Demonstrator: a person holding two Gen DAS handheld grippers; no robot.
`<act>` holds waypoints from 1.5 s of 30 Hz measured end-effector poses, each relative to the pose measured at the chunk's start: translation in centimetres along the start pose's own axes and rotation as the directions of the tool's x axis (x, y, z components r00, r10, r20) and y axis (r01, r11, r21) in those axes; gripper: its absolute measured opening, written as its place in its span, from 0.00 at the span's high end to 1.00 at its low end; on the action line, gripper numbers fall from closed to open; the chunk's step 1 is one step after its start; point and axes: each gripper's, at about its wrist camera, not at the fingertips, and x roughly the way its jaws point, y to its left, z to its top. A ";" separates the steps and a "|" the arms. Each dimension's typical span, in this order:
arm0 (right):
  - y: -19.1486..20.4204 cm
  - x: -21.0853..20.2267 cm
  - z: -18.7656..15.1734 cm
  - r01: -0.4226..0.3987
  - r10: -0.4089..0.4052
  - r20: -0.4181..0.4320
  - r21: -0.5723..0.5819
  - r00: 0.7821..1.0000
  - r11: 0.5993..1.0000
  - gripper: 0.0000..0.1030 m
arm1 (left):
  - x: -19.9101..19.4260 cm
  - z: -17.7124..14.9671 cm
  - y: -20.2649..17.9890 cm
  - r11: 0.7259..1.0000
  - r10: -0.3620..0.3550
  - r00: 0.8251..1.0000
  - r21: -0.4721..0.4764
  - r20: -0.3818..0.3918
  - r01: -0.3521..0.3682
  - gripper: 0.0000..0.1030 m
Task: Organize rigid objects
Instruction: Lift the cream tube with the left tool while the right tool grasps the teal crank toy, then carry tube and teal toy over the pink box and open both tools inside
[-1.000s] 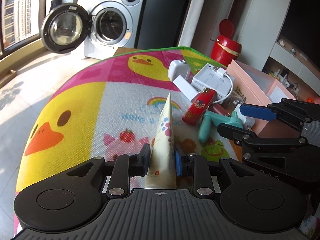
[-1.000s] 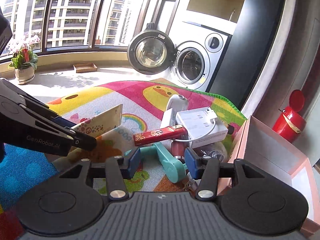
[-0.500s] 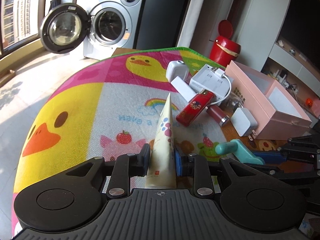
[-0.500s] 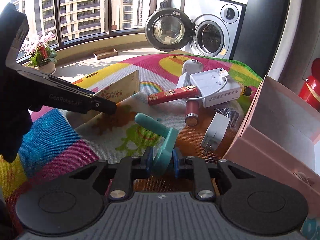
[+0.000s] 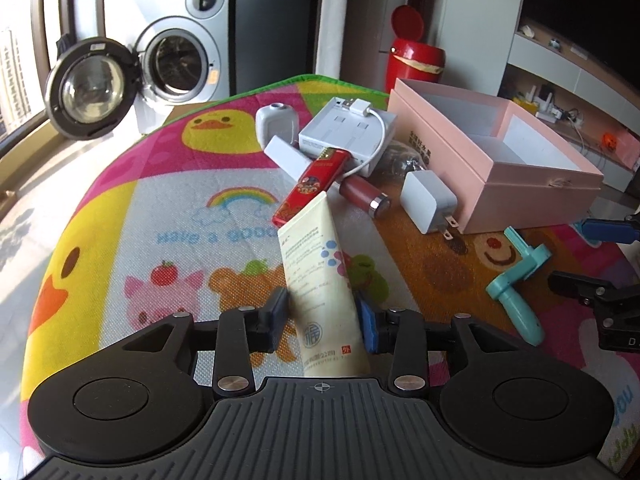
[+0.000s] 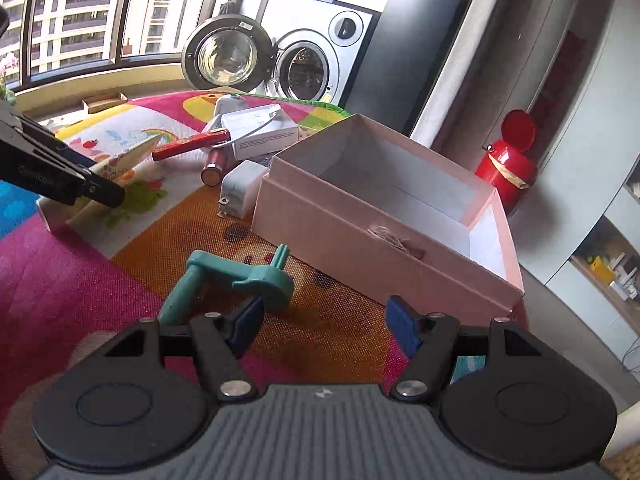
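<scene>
The left gripper (image 5: 323,318) is clamped on a cream-coloured tube (image 5: 320,276) printed with blue and pink dots, its flat crimped end pointing away over the cartoon play mat (image 5: 160,220). From the right wrist view the same tube (image 6: 120,162) sticks out past the black fingers, tilted low over the mat.

The right gripper (image 6: 322,326) has its jaws spread wide with nothing between them. The teal plastic crank-shaped piece (image 6: 236,280) lies on the orange patch of the mat just in front of its left blue pad, close enough that I cannot tell whether they touch. In the left wrist view the teal piece (image 5: 518,284) rests flat between the two grippers.

Just beyond it stands the open pink box (image 6: 384,216), its white inside bare apart from a shallow divider. Against the box's near-left corner lies a white plug adapter (image 5: 430,202), prongs toward us. Next to that are a dark red lipstick (image 5: 364,196), a red patterned lighter (image 5: 312,186), a white charging hub (image 5: 346,132) with a white cable plugged in, and a small white rounded device (image 5: 276,124), all bunched together. A red lidded bin (image 6: 506,164) sits on the floor behind the box, and a washing machine (image 5: 180,52) stands with its door open.
</scene>
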 end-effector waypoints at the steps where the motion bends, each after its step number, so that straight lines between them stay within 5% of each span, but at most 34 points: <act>1: -0.3 -0.3 0.1 -0.040 0.040 0.001 0.051 0.999 0.998 0.27 | 0.0 0.0 -0.3 1.000 0.006 1.000 0.011 0.000 -0.006 0.58; 6: 0.4 0.2 1.3 -0.119 0.115 0.034 0.198 0.993 0.973 0.18 | 0.0 -0.3 -0.7 0.999 0.030 1.000 0.028 0.008 -0.031 0.57; 12: 2.9 3.6 2.1 -0.093 0.097 -0.024 0.141 0.995 0.986 0.18 | -0.1 -0.2 0.5 0.998 0.001 1.000 -0.058 0.006 0.000 0.57; 17: 2.0 4.1 1.7 -0.108 0.117 -0.030 0.200 0.993 0.974 0.18 | -0.3 -0.8 1.7 0.981 -0.026 0.999 -0.192 0.046 0.035 0.57; 27: 1.6 4.2 1.4 -0.118 0.127 -0.025 0.227 0.992 0.967 0.16 | -0.2 0.0 1.1 0.987 0.002 1.000 -0.161 0.010 0.000 0.58; 33: 1.6 4.2 1.4 -0.118 0.127 -0.025 0.228 0.992 0.967 0.16 | -0.1 0.8 1.3 0.974 0.036 0.999 -0.223 -0.030 -0.041 0.70; 40: 1.6 4.2 1.3 -0.119 0.127 -0.025 0.228 0.992 0.966 0.16 | -0.7 0.6 2.2 0.981 -0.072 0.994 -0.184 -0.087 0.054 0.70; 45: 1.6 4.2 1.3 -0.118 0.127 -0.025 0.227 0.992 0.967 0.16 | -1.2 -0.2 2.3 0.977 -0.110 0.993 -0.188 -0.047 0.100 0.69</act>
